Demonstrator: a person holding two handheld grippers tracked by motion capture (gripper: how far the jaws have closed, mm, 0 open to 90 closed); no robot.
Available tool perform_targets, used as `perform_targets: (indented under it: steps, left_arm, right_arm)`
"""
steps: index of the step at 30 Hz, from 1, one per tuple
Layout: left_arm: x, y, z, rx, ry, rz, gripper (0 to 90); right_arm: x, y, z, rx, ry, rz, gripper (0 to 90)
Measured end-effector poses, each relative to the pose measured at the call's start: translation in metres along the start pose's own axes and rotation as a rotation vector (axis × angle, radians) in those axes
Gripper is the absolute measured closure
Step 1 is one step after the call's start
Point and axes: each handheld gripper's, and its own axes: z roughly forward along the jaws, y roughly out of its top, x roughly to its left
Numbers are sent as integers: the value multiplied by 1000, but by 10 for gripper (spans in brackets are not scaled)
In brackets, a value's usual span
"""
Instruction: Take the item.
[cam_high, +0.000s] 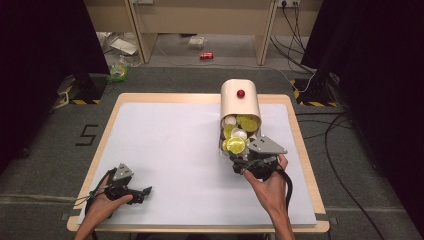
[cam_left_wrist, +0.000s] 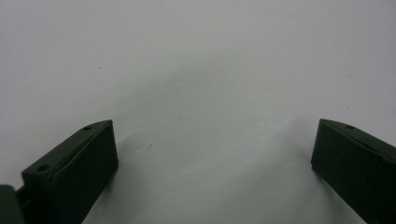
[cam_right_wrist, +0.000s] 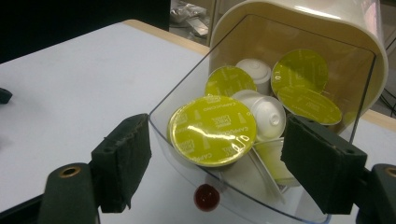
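A cream container (cam_high: 240, 102) lies on its side at the back right of the table, its clear bin (cam_right_wrist: 187, 93) facing me. Several coffee capsules fill the bin, some with yellow-green foil lids (cam_right_wrist: 212, 130), some white (cam_right_wrist: 268, 114). My right gripper (cam_high: 240, 162) (cam_right_wrist: 222, 158) is at the bin's mouth with its jaws open. They stand on either side of the front yellow-green capsule (cam_high: 235, 145) without pressing on it. My left gripper (cam_high: 147, 190) (cam_left_wrist: 212, 158) rests at the near left of the white mat, jaws wide open with only bare mat between them.
The white mat (cam_high: 165, 145) covers a wooden table (cam_high: 200, 98). A red knob (cam_high: 240, 93) sits on the container's upper side, and a red dot (cam_right_wrist: 206, 197) shows under the bin. On the floor beyond are a red can (cam_high: 206, 55) and cables (cam_high: 340, 130) at the right.
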Motion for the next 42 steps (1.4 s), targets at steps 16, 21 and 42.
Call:
perform_targets:
  steps: [16, 21, 42]
  left_arm:
    - [0, 0, 0, 0, 0, 0, 0]
    - [0, 0, 0, 0, 0, 0, 0]
    - [0, 0, 0, 0, 0, 0, 0]
  right_arm:
    - [1, 13, 13, 19, -38, 15, 233]
    - [2, 14, 17, 24, -39, 16, 232]
    - [-1, 9, 40, 82, -36, 44, 289]
